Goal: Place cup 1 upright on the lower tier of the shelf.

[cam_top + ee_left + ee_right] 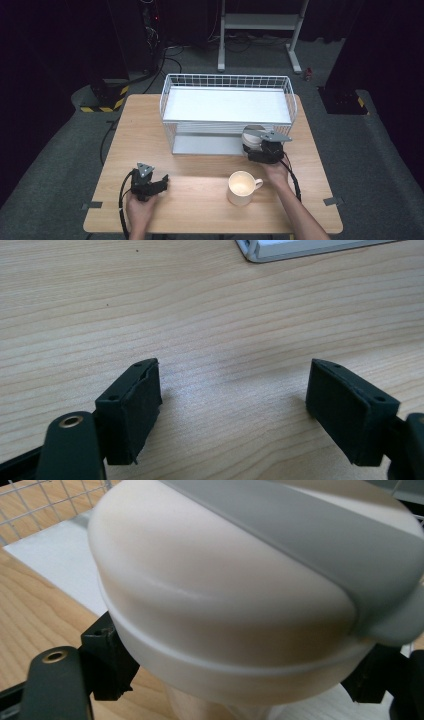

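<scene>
Firmly gripped: smooth, rounded cream cup [240, 605]

Materials and finishes, table scene

Table [200, 185]: pale wood grain, matt. Basket [227, 82]: white wire with smooth grey shelves. Mug [241, 187]: glossy cream ceramic. Container [240, 605]: smooth cream plastic, matt grey band. Left gripper [232, 410] pads [137, 415]: rough black rubber.

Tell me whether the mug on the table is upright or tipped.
Upright: the mug stands on the table, its open mouth facing up.
</scene>
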{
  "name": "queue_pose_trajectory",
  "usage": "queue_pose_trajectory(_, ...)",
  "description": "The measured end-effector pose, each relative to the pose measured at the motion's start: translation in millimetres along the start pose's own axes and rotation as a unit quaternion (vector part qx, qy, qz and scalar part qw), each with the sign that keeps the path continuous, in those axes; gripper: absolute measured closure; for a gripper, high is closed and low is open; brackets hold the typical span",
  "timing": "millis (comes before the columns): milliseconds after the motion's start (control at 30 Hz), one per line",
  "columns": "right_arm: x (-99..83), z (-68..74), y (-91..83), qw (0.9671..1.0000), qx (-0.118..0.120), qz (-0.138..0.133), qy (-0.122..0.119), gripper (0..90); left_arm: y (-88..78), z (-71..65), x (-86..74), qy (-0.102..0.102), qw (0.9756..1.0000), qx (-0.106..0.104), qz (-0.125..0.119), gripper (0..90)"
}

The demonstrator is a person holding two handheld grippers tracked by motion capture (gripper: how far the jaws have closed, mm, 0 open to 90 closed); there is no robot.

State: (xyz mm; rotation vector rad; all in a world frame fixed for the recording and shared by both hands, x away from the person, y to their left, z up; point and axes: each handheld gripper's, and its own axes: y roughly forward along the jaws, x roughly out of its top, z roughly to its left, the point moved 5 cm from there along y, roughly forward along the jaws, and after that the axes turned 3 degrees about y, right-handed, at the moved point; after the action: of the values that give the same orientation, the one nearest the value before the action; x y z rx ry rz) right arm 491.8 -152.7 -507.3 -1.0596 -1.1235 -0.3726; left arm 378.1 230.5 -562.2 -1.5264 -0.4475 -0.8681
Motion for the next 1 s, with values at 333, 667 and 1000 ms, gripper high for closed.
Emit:
queue_pose_trajectory(333,3.9,-3.1,7.0,0.9999,-0.013,0.0,0.003,18.6,0.0,0.0,0.0,0.0,1.0,0.0,0.0,22.1)
queue_pose_trajectory(667,6.6,-3.5,13.7,0.9996,-0.027,0.006,-0.003,18.2,-0.1,0.0,0.0,0.0,1.0,0.0,0.0,22.2)
queue_pose_trajectory(1000,5.7,-2.6,10.9,0.9997,-0.019,0.017,-0.002,14.2,0.0,0.0,0.0,0.0,1.0,0.0,0.0,22.2)
